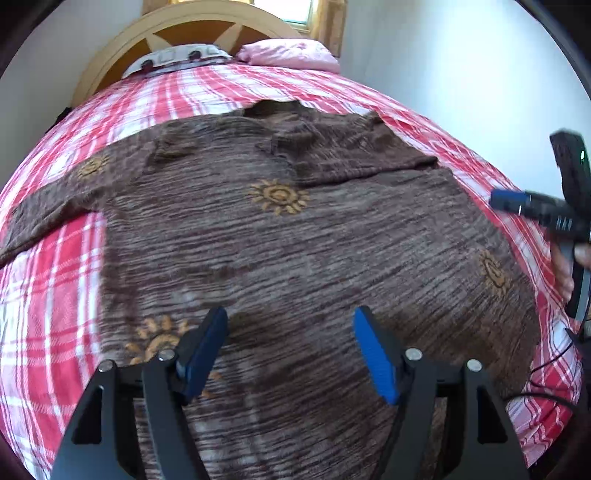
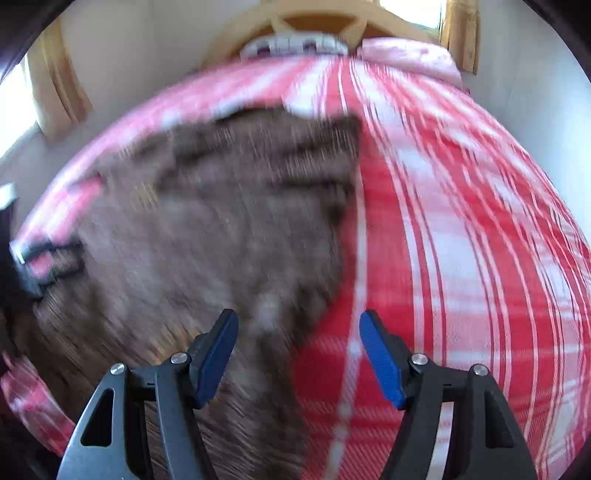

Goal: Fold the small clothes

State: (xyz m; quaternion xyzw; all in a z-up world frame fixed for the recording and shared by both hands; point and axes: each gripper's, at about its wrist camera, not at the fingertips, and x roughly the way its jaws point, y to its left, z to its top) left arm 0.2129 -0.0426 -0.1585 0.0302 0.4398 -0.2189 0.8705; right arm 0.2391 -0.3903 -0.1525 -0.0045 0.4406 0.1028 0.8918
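A brown top [image 1: 280, 236] lies spread mid-bed [image 1: 48, 332], one sleeve folded in; left tongs [image 1: 290, 354] and right tongs [image 2: 298, 356] hover released. Soft, limp knit, probably best pinched at hem corners.

Daylight fills the room, coming from a window [image 1: 291, 9] at the far end above the headboard and another window [image 2: 16, 107] on the left. The white walls glare slightly. The left wrist view is fairly sharp, with soft shadows under the gripper fingers. The right wrist view is heavily motion-smeared across the brown garment [image 2: 221, 229] and plaid bedspread [image 2: 461, 240]. Both views bulge fisheye-style, with dark corners.
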